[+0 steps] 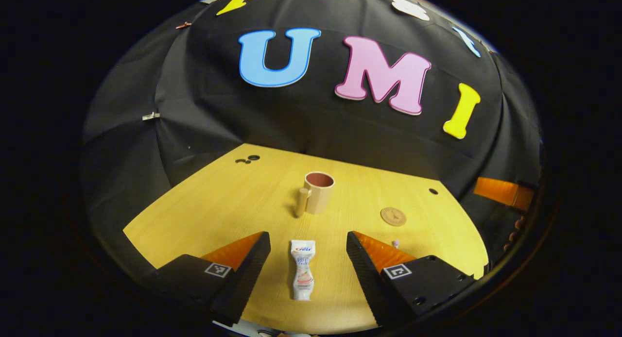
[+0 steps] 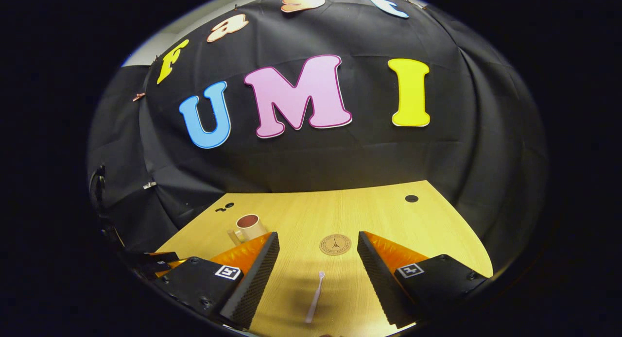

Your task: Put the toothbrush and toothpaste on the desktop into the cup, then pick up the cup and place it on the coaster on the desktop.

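The desk point(image 1: 218, 201) is showing a yellow wood grain. The cup point(image 1: 318, 192) is looking tan outside (reddish-brown inside). Right of the cup, the coaster point(image 1: 393, 216) is showing brown with a dark printed emblem. Nearer than the cup, the toothpaste point(image 1: 302, 269) is showing white with pink and blue print. The toothbrush point(image 2: 315, 296) is appearing white.

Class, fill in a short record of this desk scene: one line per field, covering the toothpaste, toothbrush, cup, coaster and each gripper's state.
toothpaste: tube lying flat on the desktop, between the left gripper's open fingers
toothbrush: lying flat, between the right gripper's open fingers
cup: upright, nothing visible inside, handle toward the camera in the left gripper view
coaster: round, bare, apart from the cup
task stage: nothing grasped yet
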{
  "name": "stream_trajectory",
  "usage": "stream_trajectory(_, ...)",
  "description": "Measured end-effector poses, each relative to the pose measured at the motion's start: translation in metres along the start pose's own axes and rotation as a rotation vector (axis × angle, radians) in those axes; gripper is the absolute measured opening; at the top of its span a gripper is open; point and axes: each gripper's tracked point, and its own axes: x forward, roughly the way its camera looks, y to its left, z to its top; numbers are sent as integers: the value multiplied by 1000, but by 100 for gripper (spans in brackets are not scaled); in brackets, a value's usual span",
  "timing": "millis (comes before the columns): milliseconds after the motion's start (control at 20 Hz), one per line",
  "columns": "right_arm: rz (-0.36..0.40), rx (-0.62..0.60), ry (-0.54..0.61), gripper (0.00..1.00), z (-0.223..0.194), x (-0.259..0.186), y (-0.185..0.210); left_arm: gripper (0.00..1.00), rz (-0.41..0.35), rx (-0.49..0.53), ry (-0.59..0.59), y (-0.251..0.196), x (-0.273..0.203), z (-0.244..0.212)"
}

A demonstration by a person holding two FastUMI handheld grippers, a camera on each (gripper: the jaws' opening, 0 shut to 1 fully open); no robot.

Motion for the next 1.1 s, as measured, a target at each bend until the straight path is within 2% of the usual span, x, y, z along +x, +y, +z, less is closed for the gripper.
stream_trajectory(300,27,-7,85,99,-20,33,-13,98,73,115,192,0,58,-67)
stream_trajectory(550,54,5,133,99,-40,45,-17,97,118,142,333,-1,87,-117)
stream_trajectory(650,77,19,143,99,-48,43,-14,95,108,116,353,-6,95,-123)
stream_trajectory(750,78,31,153,99,-61,42,-16,77,81,97,351,-6,99,-121)
stream_trajectory(850,61,54,172,99,-70,37,-21,48,67,112,350,-3,101,-121)
stream_trajectory(900,46,55,181,99,-77,31,-24,39,30,157,363,-1,99,-121)
stream_trajectory(950,36,48,199,99,-85,26,-26,36,-4,192,372,0,99,-120)
stream_trajectory(1100,6,32,237,100,-100,18,-28,27,-13,166,360,-2,99,-120)
